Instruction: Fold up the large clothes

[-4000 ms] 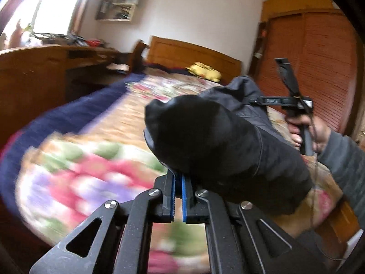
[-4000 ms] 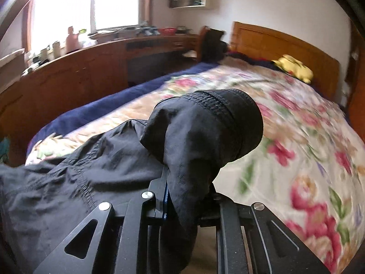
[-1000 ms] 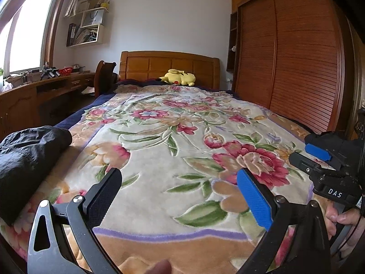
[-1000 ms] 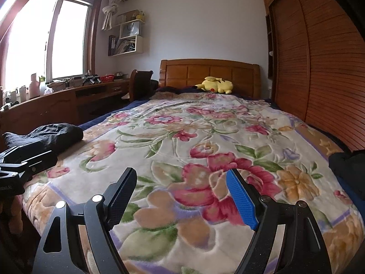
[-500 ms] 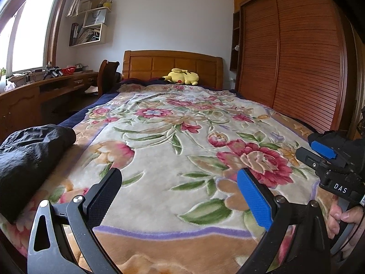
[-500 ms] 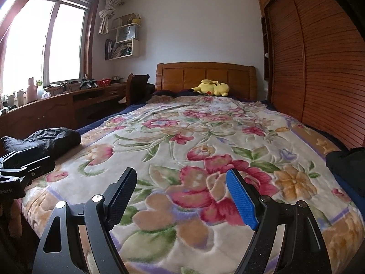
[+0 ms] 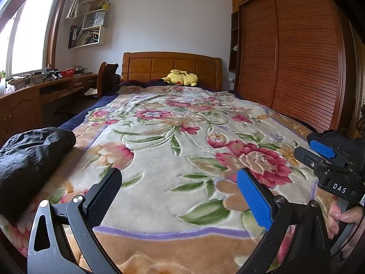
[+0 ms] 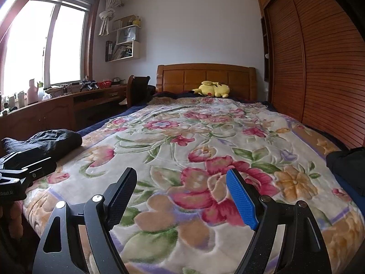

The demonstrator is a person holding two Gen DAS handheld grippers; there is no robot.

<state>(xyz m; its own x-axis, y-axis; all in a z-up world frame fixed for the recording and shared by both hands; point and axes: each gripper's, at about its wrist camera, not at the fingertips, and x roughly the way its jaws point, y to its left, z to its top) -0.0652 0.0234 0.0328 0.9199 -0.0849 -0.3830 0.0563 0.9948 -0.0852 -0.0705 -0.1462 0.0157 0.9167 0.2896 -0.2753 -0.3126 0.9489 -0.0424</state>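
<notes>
Now the dark garment (image 7: 29,157) lies bundled at the front left corner of the bed (image 7: 182,230), set down where four seconds ago both tools had it pinched and lifted between them. Over the last second nothing much has shifted; the bundle stays put. The left gripper (image 7: 180,196) hovers just off the foot edge, jaws spread wide, nothing between them. Across the middle, the floral blanket (image 8: 182,141) lies bare up to the yellow plush toy (image 8: 212,89) by the headboard. The right gripper (image 8: 182,196) is likewise released and empty. At the front right corner sits a second dark heap (image 8: 346,159), apparently more clothing. My guess is that the first piece is finished and put aside, and that the heap on the right is next.
</notes>
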